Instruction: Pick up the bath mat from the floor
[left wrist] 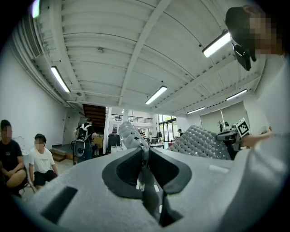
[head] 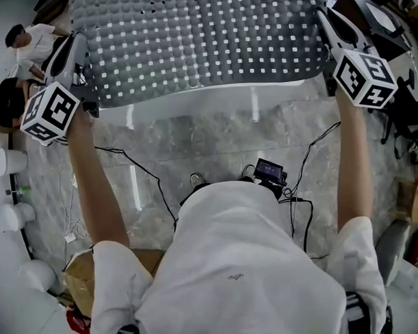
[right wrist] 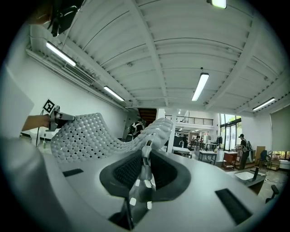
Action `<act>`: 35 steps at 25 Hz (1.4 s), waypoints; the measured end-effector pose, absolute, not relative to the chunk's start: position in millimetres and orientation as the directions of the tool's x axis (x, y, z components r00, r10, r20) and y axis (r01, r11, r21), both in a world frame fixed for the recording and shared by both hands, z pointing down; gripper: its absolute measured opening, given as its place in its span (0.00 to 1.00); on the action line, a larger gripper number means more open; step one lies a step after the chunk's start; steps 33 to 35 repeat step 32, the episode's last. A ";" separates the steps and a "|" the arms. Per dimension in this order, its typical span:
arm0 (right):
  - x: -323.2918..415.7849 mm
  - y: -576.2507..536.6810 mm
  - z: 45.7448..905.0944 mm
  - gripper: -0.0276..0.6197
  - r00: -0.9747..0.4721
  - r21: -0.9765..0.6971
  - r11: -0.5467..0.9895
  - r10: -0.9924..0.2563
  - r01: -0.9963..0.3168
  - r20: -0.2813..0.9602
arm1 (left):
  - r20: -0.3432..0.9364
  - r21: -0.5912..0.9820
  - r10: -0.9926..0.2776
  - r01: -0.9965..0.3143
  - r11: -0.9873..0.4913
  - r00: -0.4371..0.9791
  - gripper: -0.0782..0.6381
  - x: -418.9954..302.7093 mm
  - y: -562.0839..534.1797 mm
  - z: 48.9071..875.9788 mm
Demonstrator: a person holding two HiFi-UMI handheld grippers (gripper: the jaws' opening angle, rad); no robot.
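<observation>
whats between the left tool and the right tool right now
The bath mat fills the whole stretch, held between the left tool and the right tool, each shut on one end. The head view shows this most plainly.

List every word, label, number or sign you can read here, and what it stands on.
No text can be read.
Left cube and right cube: black-and-white square patterns, no letters.
Mat: holes only, no print.
Mark on the shirt: too small to read.
Device screen: too small to read.
</observation>
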State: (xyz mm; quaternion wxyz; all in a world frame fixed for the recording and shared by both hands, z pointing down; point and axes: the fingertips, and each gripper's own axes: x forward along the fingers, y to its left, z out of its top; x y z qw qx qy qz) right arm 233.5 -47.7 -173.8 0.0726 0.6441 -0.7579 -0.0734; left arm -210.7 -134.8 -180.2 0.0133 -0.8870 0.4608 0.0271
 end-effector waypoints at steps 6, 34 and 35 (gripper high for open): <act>230.1 -38.2 -203.7 0.13 -0.173 0.203 0.154 -0.982 -0.967 -0.077 | -0.137 0.003 -0.818 -0.825 -0.565 0.559 0.19 -217.3 -125.6 -209.5; 217.9 -13.3 -198.1 0.12 -0.185 0.247 0.152 -0.976 -0.957 -0.115 | -0.139 -0.035 -0.816 -0.827 -0.562 0.560 0.19 -220.1 -101.8 -196.3; 217.9 -13.3 -198.1 0.12 -0.185 0.247 0.152 -0.976 -0.957 -0.115 | -0.139 -0.035 -0.816 -0.827 -0.562 0.560 0.19 -220.1 -101.8 -196.3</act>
